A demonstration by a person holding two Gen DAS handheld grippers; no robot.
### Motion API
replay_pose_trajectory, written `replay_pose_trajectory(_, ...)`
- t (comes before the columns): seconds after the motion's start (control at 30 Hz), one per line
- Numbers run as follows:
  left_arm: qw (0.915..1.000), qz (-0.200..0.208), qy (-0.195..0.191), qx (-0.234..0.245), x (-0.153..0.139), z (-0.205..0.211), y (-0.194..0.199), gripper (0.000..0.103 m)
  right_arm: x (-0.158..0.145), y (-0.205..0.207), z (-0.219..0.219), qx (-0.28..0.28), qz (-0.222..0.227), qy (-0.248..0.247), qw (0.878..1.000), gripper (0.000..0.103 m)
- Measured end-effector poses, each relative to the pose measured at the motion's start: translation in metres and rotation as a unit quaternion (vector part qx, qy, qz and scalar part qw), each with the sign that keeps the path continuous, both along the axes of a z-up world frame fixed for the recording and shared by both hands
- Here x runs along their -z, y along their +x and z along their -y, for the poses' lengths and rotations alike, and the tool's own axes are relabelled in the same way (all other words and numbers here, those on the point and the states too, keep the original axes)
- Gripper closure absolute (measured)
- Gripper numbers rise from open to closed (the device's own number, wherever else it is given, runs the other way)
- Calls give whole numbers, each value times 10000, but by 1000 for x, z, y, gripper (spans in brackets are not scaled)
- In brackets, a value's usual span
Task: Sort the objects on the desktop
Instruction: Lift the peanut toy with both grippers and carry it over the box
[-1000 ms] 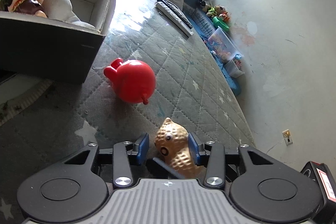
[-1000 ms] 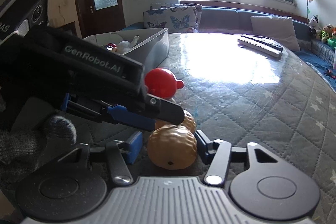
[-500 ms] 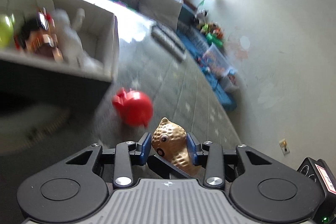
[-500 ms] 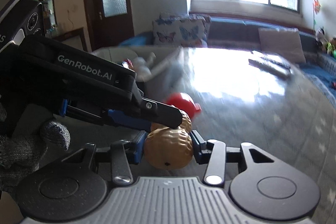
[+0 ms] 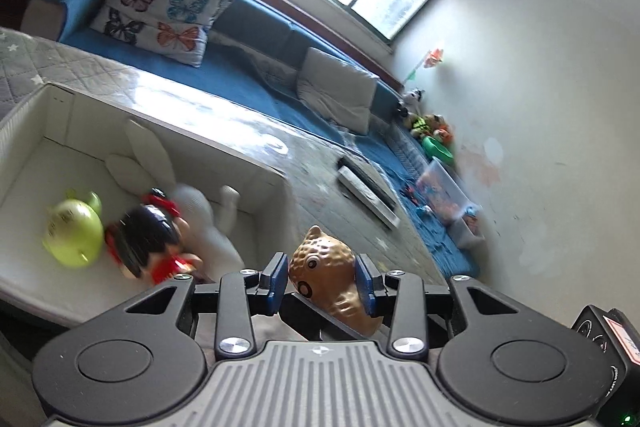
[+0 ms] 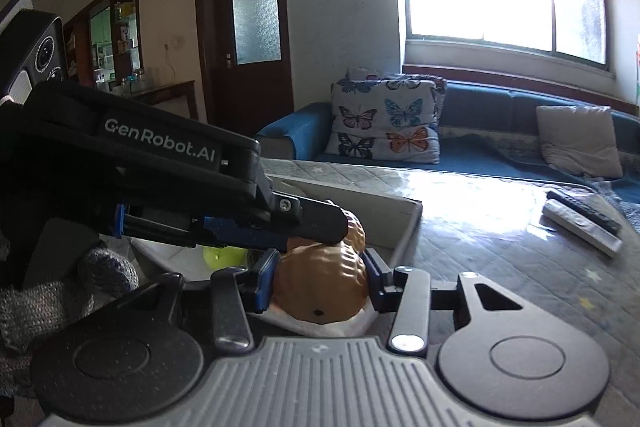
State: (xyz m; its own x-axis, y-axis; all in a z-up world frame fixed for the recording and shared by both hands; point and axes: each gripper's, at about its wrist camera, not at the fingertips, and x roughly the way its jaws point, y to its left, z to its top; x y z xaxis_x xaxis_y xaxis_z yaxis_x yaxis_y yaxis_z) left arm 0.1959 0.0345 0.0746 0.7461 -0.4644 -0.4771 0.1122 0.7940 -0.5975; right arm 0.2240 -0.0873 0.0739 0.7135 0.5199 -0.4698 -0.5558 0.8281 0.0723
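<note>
Blue-padded fingers (image 5: 276,277) of the left gripper (image 5: 322,279) are clamped on the head end of a tan peanut-shaped toy (image 5: 330,275) with a cartoon face; its jaws have just closed in onto it. The right gripper (image 6: 318,279) clasps the same toy's rounded rear end (image 6: 320,287), one pad pressed to each flank. The peanut is held in the air between both tools, at the near edge of a white cardboard box (image 5: 256,167).

Much is hidden or unclear. The toy's lower body disappears behind the left gripper's housing, and in the right wrist view the left gripper's black body crosses over the toy's far end. The box's near wall is cut off by the tools. Inside it, blurred, lie a lime-green round toy (image 5: 74,233), a dark-haired doll in red (image 5: 150,247) and a white plush rabbit (image 5: 192,211); print on the green toy cannot be read. A grey knitted glove (image 6: 48,299) shows only in part at the left edge.

White lettering on the left gripper's side reads "GenRobot.AI" (image 6: 160,145).

Farther right on the quilted grey table cover (image 6: 500,247) lie two remote controls (image 6: 580,223). Beyond is a blue sofa (image 6: 480,147) with a butterfly-print cushion (image 6: 386,121).
</note>
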Motion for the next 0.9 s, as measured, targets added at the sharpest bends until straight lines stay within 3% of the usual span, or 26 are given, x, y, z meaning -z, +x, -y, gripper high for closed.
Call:
replay_pose_trajectory(0.33,9995,-318,-14,-72,29,-28,35,63,29,43,-24,-79,-383,-194,9990,58)
replay_pose_trajectory(0.6,9992,-394,99,18,41,-26,38,63,38,43,-31,-111,-501,-528,9973,57)
replay_pose_trajectory(0.9,9986,-492,185,73,47,-23,38,64,39,38,-30,-119,-487,-567,9971,57)
